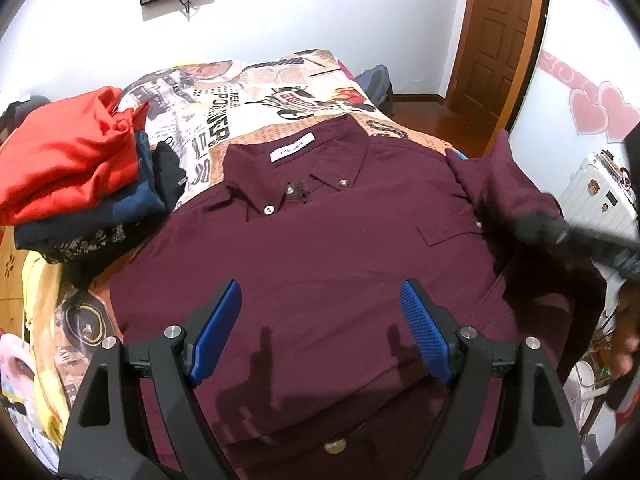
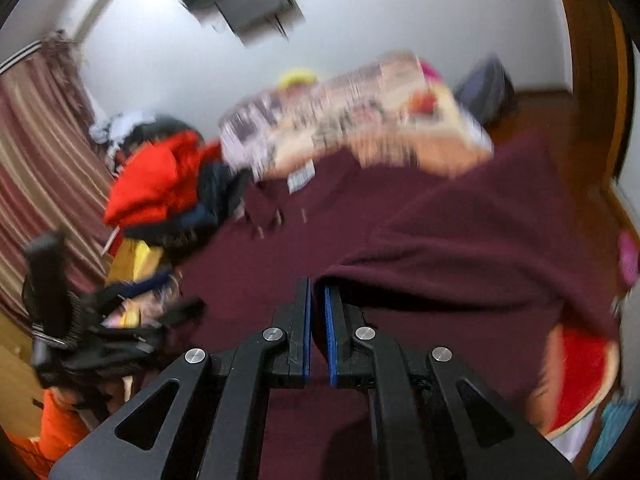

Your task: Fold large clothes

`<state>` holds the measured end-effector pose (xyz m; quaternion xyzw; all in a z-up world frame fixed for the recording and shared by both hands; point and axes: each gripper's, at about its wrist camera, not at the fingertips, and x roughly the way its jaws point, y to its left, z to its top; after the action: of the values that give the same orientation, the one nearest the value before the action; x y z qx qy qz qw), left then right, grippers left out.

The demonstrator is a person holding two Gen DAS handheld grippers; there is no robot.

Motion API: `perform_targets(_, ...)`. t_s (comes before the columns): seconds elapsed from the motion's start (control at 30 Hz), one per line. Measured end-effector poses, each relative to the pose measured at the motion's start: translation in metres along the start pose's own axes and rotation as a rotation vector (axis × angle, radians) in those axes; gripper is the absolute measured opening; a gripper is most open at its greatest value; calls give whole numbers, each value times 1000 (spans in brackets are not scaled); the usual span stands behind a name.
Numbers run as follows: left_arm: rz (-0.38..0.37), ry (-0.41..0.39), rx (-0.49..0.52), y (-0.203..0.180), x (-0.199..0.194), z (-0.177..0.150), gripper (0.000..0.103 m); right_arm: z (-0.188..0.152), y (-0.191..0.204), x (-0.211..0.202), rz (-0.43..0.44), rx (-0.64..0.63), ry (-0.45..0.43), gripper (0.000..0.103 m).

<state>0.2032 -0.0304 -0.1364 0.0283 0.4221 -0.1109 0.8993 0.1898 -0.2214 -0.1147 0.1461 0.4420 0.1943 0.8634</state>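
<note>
A maroon button-down shirt [image 1: 320, 248] lies face up on the bed, collar at the far end, with a white neck label. My left gripper [image 1: 320, 304] is open and empty, hovering over the shirt's lower middle. My right gripper [image 2: 317, 286] is shut on a fold of the shirt's right side [image 2: 460, 252] and holds it lifted over the shirt body. In the left wrist view the right gripper [image 1: 532, 224] shows blurred at the right edge, with the raised sleeve [image 1: 504, 176] draped over it. The right wrist view is motion-blurred.
A stack of folded clothes, red on top [image 1: 68, 168], sits on the bed left of the shirt. The printed bedspread [image 1: 256, 92] extends behind the collar. A wooden door [image 1: 500, 32] and a white suitcase [image 1: 596, 192] stand to the right. The left gripper [image 2: 80, 320] shows at left.
</note>
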Motion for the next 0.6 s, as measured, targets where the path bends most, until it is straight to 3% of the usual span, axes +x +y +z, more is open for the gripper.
perform_targets(0.17, 9, 5, 3, 3, -1, -4, 81, -5, -14, 1, 8, 102, 59, 11)
perform_targets(0.23, 9, 6, 3, 2, 0, -4, 81, -4, -14, -16, -17, 122, 59, 22)
perform_targets(0.3, 7, 4, 3, 0, 0, -3, 81, -3, -14, -36, -63, 114, 16, 37)
perform_targets(0.4, 4, -1, 6, -4, 1, 1, 81, -2, -16, -58, -94, 107, -48, 48)
perform_targets(0.6, 4, -6, 17, -12, 5, 9, 81, -1, -47, -85, -85, 247, -148, 57)
